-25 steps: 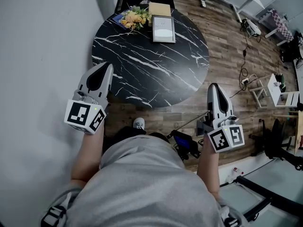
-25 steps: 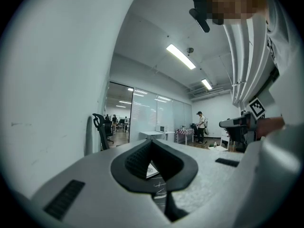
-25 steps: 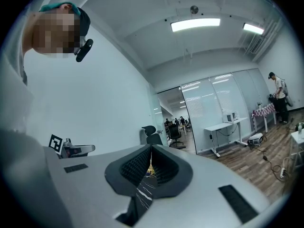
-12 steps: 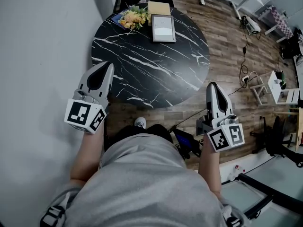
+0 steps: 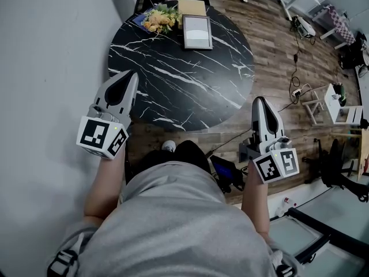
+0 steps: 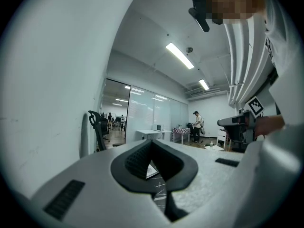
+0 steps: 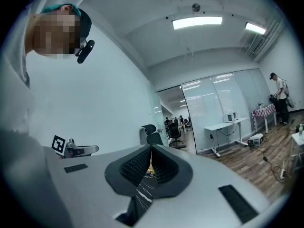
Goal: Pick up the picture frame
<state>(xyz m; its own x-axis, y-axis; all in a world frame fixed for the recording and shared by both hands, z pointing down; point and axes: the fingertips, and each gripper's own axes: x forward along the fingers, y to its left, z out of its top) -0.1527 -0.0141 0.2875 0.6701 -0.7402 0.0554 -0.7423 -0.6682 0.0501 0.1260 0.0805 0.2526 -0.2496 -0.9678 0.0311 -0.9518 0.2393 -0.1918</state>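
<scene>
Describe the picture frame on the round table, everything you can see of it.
The picture frame is rectangular, with a thin grey border around a pale inside. It lies flat near the far edge of the black marbled table, just right of the flowers. Nothing rests on it.

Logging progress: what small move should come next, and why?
Probably carry the right tongs forward over the table, opening them: the picture frame lies flat at the far side, and these tongs are shut, empty, by the near edge.

One picture frame, two claws
</scene>
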